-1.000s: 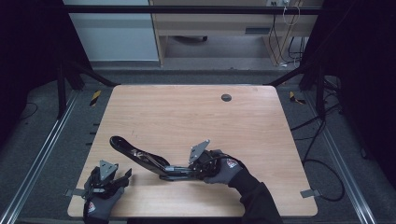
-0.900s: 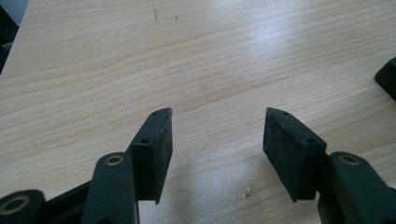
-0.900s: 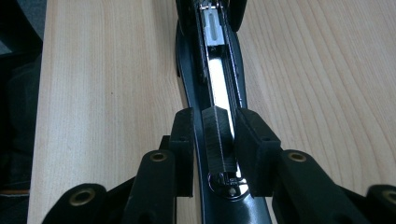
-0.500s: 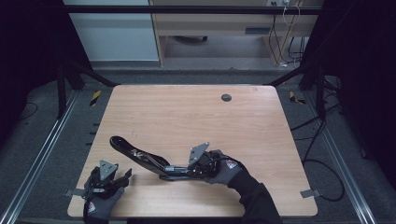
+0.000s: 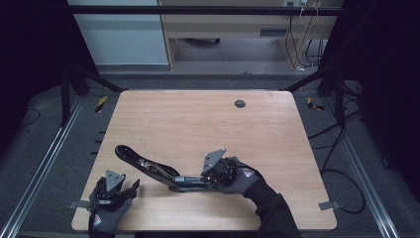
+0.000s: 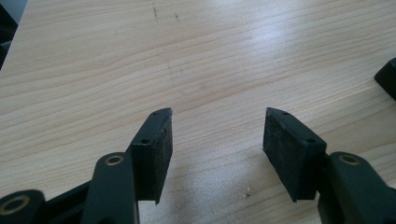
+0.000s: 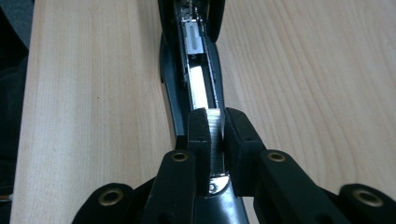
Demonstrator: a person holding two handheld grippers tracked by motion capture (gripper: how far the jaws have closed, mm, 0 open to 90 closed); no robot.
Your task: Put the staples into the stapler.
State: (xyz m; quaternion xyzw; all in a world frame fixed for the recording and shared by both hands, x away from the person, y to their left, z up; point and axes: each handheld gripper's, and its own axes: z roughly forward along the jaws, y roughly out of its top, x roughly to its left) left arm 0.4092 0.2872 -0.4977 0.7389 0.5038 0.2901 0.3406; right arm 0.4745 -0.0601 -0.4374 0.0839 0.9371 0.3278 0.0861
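Closing over the last second, right tongs [image 7: 215, 133] now pinch a staple strip [image 7: 214, 130] inside the opened stapler [image 5: 148, 168], seen close-up; left tongs [image 6: 217, 140] gape wide above bare counter [image 6: 210, 56].

The table [image 5: 208, 124] is lit bright from above, but the room all around it is very dark. White glare shines on the wood at the far right in the left gripper view. Up close, the black pads [image 6: 154, 149] look a bit soft and fuzzy.
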